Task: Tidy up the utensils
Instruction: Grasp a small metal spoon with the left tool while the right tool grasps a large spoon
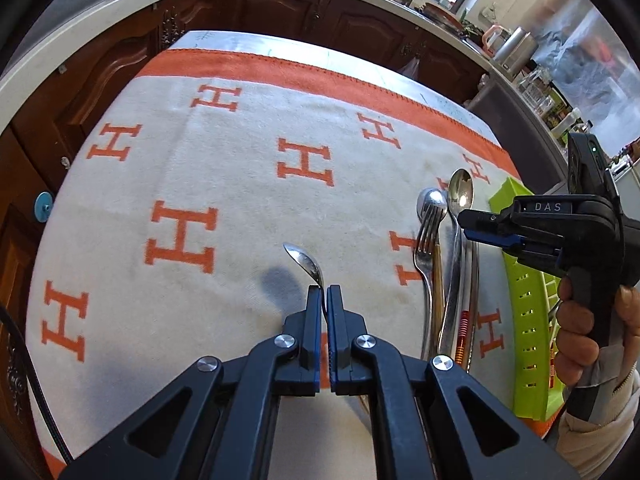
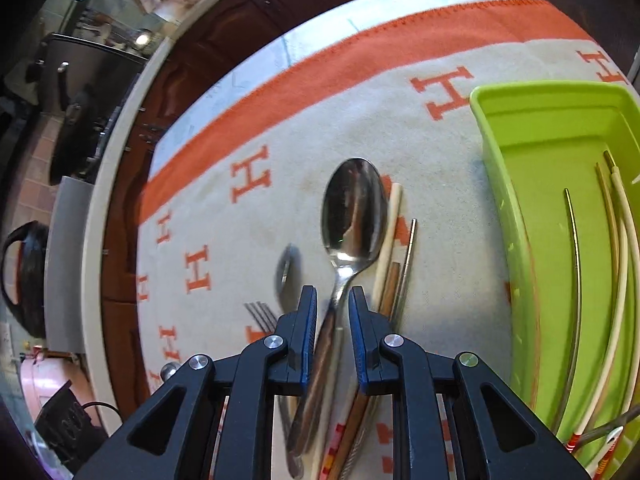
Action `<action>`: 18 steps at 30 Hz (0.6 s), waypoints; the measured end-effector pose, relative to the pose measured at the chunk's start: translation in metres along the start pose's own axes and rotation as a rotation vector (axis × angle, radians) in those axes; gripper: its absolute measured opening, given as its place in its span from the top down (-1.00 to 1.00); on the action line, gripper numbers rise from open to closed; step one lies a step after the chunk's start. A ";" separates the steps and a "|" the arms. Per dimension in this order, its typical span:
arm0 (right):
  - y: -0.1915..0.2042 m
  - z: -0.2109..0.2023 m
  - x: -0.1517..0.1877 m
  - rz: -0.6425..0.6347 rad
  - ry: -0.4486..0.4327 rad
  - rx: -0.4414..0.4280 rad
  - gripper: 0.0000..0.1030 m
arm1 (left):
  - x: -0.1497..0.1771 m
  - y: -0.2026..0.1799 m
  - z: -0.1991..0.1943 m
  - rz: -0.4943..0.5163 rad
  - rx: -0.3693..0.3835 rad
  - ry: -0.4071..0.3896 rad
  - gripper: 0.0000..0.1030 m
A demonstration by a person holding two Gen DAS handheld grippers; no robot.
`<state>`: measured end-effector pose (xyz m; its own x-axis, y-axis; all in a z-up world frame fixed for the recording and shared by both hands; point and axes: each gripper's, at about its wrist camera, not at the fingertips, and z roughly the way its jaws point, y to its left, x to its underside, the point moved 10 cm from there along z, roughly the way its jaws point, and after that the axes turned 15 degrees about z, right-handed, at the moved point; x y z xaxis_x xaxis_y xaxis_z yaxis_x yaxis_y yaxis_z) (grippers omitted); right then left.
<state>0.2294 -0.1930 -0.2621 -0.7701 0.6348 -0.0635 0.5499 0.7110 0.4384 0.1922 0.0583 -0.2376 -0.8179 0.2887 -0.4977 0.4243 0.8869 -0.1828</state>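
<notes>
Between the fingers of the left hand-held gripper (image 1: 324,292), a small metal spoon (image 1: 304,262) is pinched by the neck, bowl up and clear of the blanket; its shadow falls below it. Polished steel: stiff, light, slick, so it could pivot in the pads. I'd grip mid-handle on the flat, not near the bowl.

Right hand-held gripper (image 2: 333,300) hovers over the loose pile, jaws part-open and straddling the handle of a large spoon (image 2: 352,208); contact not evident, so holding nothing as far as I can tell. Same handling there: rigid, slippery, heavier at the bowl end.

Count on the blanket, left view: two spoons, the second one (image 1: 430,200) lying under the tines of one fork (image 1: 428,240). Right view adds chopsticks beside the large spoon: one cream (image 2: 390,232), one wooden (image 2: 390,284), one metal (image 2: 409,260); handle ends overlap, so more may be hidden. Thin, roll easily, hard to pinch singly.

Green plastic tray (image 2: 496,148) just right of the pile holds about four long sticks (image 2: 576,248); the exact number is unclear at the edge.

All sits on an orange-and-cream H-pattern blanket (image 1: 192,184) covering the worktop.
</notes>
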 end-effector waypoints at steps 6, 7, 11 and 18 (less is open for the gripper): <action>0.003 0.010 0.000 -0.029 -0.009 0.034 0.68 | -0.002 -0.014 0.017 0.028 0.011 0.029 0.99; 0.006 0.012 0.001 -0.044 -0.014 0.043 0.68 | -0.002 -0.016 0.019 0.030 0.009 0.030 0.99; 0.012 0.014 0.006 -0.123 -0.044 0.105 0.72 | -0.004 -0.025 0.025 0.046 -0.010 0.031 0.94; 0.016 0.015 0.009 -0.180 -0.061 0.140 0.72 | -0.003 -0.020 0.019 0.058 -0.059 0.061 0.87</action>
<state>0.2358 -0.1716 -0.2693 -0.8408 0.5085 -0.1855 0.4487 0.8465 0.2865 0.1933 0.0328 -0.2489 -0.8154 0.3601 -0.4533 0.4495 0.8872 -0.1037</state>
